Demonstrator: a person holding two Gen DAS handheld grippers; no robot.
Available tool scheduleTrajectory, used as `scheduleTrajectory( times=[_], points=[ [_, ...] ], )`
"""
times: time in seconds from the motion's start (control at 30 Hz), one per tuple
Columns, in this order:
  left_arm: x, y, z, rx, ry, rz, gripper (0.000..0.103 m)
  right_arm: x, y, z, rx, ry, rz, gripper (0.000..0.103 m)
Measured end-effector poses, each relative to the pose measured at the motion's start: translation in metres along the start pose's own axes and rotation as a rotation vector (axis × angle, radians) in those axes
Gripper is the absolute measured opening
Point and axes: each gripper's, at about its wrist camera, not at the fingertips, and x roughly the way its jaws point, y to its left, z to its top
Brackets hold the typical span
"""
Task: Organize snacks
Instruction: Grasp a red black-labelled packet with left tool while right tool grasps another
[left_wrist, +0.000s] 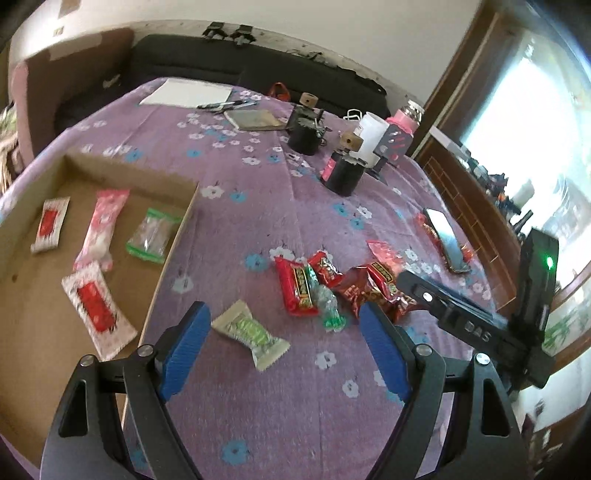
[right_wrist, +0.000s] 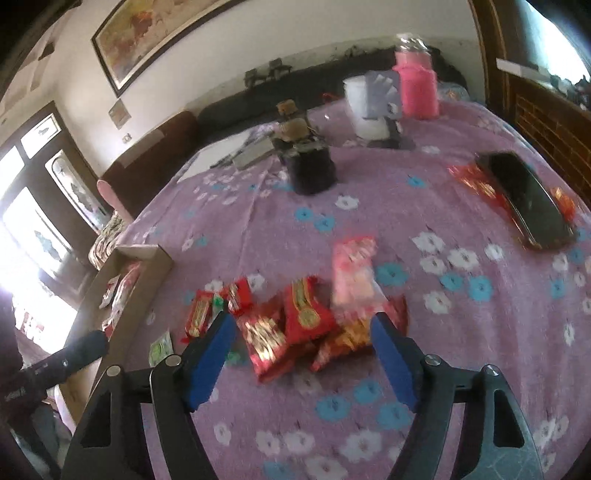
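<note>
My left gripper (left_wrist: 286, 334) is open, hovering over a white-and-green snack packet (left_wrist: 251, 334) that lies on the purple flowered cloth between its blue pads. To its left is a cardboard tray (left_wrist: 33, 332) holding several packets: two red-and-white, one pink, one clear with green ends. A heap of red snack packets (left_wrist: 332, 288) lies just beyond. My right gripper (right_wrist: 303, 343) is open and low over that same red heap (right_wrist: 288, 328), its pads on either side without pressing. A pink-and-white packet (right_wrist: 352, 273) lies at the heap's far edge.
A phone (left_wrist: 447, 240) rests on a red packet at the right. Farther back are two black cylinders (left_wrist: 343, 173), a white cup (left_wrist: 373, 136), a pink bottle (right_wrist: 417, 85), paper and pens. The other gripper's black housing (left_wrist: 480, 325) is close on the right.
</note>
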Motion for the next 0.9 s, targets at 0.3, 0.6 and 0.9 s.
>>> scheduleTrajectory(
  times=[0.3,0.6,0.9],
  points=[
    [0.031,-0.006,0.013,0.025,0.073,-0.001,0.064,0.04,-0.004,0.002,-0.007,0.074,-0.039,0.026],
    [0.082,-0.026,0.012,0.171,0.131,0.135,0.051,0.021,-0.031,-0.008,0.041,0.06,-0.076,0.025],
    [0.096,-0.03,0.012,0.203,0.151,0.138,0.016,0.022,-0.042,-0.008,0.081,0.063,-0.01,0.025]
  ],
)
